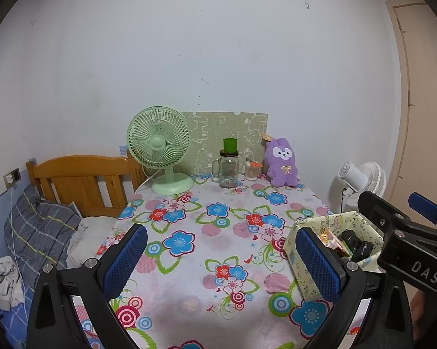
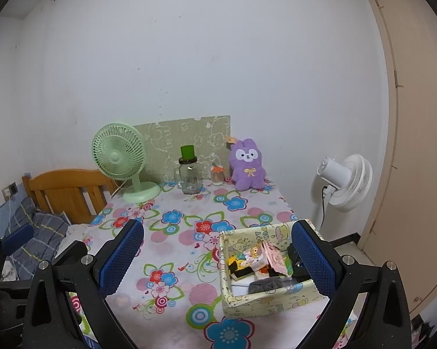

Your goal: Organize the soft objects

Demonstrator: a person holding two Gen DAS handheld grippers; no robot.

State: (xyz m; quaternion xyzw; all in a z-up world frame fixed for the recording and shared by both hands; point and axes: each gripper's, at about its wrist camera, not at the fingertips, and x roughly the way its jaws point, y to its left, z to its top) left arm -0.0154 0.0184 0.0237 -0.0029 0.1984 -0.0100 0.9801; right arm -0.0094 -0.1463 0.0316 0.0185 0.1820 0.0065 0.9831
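Floral-clothed desk (image 2: 189, 226) against white wall (image 2: 189, 58) — bed (image 1: 81, 183) left; both grippers' fingers (image 1: 125, 264) (image 2: 313, 261) wide apart, empty.

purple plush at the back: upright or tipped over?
Upright. The purple plush sits on its base on the tablecloth, face forward and ears up, in front of the green board.

Two fans (image 2: 119, 163), one plush rabbit (image 2: 247, 164), one box (image 2: 265, 299), perhaps two jars (image 2: 191, 179).

You worked in a home bedroom: a wooden bed headboard (image 1: 81, 183) stood far left, a flowered tablecloth (image 1: 207, 250) covered the table.
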